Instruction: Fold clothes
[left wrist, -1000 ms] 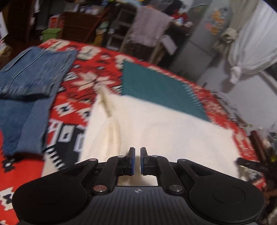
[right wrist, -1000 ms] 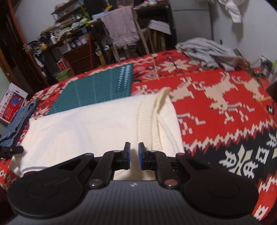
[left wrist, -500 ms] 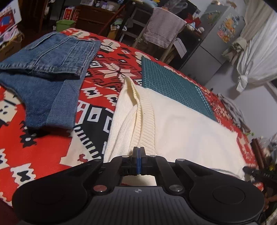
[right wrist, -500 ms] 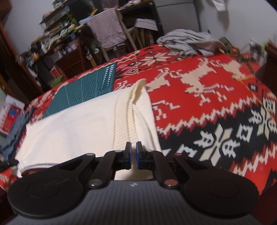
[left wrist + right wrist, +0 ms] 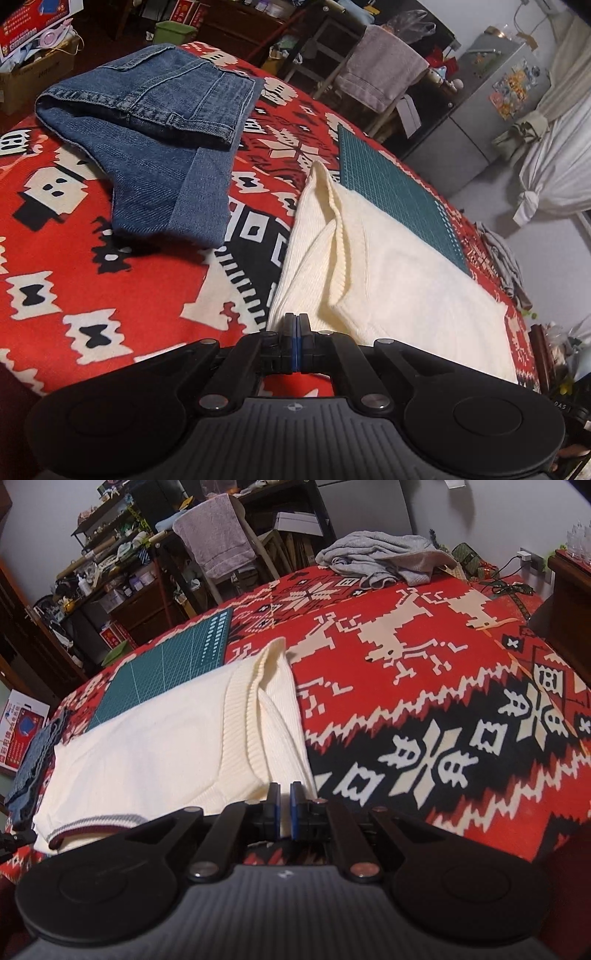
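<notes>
**Both claws at the near edge of the cream sweater**

The left claw point(image 5: 294, 334) is pressed together at the sweater's point(image 5: 406, 273) near left corner; whether any knit sits between its fingers cannot be told. The right claw point(image 5: 283, 805) stands narrowly spread, cream cloth showing in its gap at the sweater's point(image 5: 147, 746) near right corner. The sweater lies flat on the worktop point(image 5: 110, 288), which wears a red patterned cloth, with both sides folded inward and ribbed edges running away from the claws.

Only the left view shows the folded jeans point(image 5: 155, 129) clearly, well to the left, and a curtain at far right. Only the right view shows the sweater's striped hem point(image 5: 96, 825) at near left and a grey garment point(image 5: 384, 555) at the far edge. Both show the green mat point(image 5: 399, 192) under the sweater's far side.
</notes>
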A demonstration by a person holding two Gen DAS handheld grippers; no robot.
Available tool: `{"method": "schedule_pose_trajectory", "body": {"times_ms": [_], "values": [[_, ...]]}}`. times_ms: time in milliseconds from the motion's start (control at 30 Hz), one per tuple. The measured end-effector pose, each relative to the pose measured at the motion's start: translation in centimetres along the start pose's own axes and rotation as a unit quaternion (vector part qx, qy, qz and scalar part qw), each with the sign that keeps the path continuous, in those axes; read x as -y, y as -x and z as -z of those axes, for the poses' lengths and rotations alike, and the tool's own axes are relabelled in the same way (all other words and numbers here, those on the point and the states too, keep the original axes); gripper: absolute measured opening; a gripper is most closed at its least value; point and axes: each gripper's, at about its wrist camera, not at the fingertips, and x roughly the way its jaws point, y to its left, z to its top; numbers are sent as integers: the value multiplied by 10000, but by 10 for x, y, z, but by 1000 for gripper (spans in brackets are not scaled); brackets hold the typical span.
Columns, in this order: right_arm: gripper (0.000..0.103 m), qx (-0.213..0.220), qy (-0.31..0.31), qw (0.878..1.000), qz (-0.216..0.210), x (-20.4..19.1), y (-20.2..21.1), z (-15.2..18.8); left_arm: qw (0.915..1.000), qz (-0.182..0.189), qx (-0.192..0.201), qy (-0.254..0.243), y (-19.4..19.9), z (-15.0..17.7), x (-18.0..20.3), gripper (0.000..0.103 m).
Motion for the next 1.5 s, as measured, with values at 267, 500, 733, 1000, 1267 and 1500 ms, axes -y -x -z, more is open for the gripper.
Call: {"method": "schedule_pose_trajectory", "body": {"times_ms": [267,500,733,1000,1267,1500], "values": [[12,42,561,9983,162,-20,17,10,9992,123,84,-367,11,5,16,4],[12,-69,1351,9908,-6,-69,0,17,9848,-170,-193,-1718,-10,15,68,4],[12,-55,1453,9894,-28,-75,2,27,9897,-233,-291,-1382,-10,21,54,5],[12,124,1700,9851,-232,-95,14,23,9815,330,0,-1888,2,25,90,4],[12,-84,2027,9788,-267,-120,-9,31,9702,306,-287,-2388,-32,36,114,4],[12,-124,2242,9742,-230,-121,-6,41,9713,231,-318,-2347,-28,44,108,5]]}}
